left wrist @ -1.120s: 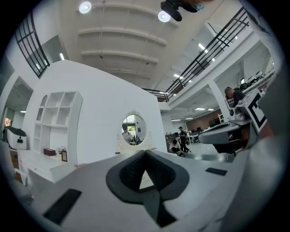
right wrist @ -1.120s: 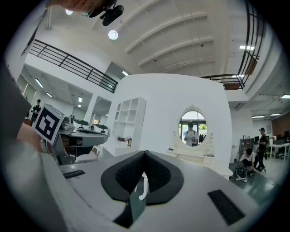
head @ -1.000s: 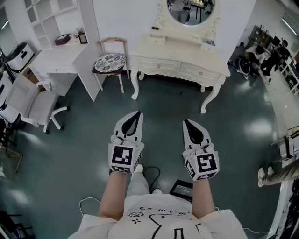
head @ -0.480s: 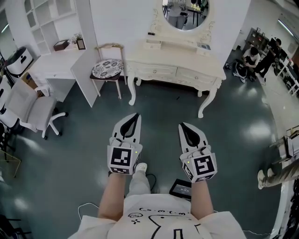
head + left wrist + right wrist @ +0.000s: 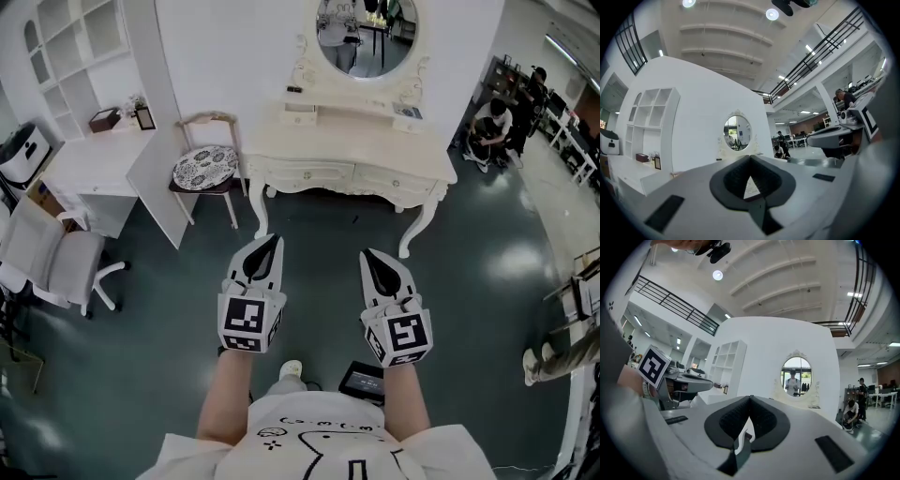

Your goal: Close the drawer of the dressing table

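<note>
The cream dressing table with its oval mirror stands against the white wall, ahead of me across the dark floor. Its two front drawers look close to flush from here; I cannot tell whether either stands out. My left gripper and right gripper are held side by side over the floor, pointing at the table and well short of it. Both are shut with nothing between their jaws. The mirror shows past the left gripper, and the mirror shows beyond the right gripper.
A wooden chair with a patterned seat stands left of the table, beside a white panel, a white desk and an office chair. A black device and a cable lie by my feet. People sit at the far right.
The dressing table has come nearer and lower in the head view as I moved toward it. Both grippers stayed shut and side by side.
</note>
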Available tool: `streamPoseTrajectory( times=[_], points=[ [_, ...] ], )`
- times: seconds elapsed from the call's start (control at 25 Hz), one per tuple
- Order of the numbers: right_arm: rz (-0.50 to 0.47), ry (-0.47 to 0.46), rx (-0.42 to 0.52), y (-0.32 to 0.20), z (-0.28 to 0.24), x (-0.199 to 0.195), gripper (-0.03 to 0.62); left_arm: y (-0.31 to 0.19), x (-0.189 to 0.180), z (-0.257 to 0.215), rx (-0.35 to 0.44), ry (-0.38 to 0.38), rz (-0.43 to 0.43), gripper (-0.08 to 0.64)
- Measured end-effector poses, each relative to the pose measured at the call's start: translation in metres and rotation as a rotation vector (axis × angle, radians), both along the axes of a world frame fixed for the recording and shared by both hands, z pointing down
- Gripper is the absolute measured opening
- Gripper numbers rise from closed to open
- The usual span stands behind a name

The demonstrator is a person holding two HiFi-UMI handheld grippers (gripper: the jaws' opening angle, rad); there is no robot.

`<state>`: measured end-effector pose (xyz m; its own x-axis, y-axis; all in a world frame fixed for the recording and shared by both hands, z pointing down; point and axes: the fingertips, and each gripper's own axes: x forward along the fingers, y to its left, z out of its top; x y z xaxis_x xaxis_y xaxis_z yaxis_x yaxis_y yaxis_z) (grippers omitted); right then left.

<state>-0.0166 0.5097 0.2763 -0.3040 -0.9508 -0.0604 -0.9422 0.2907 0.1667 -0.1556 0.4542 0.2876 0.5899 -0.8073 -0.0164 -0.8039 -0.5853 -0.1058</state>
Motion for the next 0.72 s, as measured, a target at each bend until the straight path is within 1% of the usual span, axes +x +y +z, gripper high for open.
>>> streamPoseTrajectory(
  times=[0.12,0.32,0.48,0.72],
  points=[
    [0.034,0.0,-0.002,-0.033,-0.002,-0.002,0.009,-0.033,-0.003,-0.002,0.003,0.001,0.021,0.017],
    [0.024,-0.019,-0.01,-0.076,-0.004,-0.017,0.011,-0.077,-0.01,-0.003,0.008,0.006,0.044,0.017],
    [0.022,-0.01,-0.031,-0.098,0.0,-0.024,0.011,-0.1,-0.015,0.0,0.001,0.013,0.054,0.018],
    [0.039,-0.012,-0.045,-0.127,0.006,-0.022,0.011,-0.125,-0.012,0.007,-0.01,0.017,0.069,0.018]
  ],
)
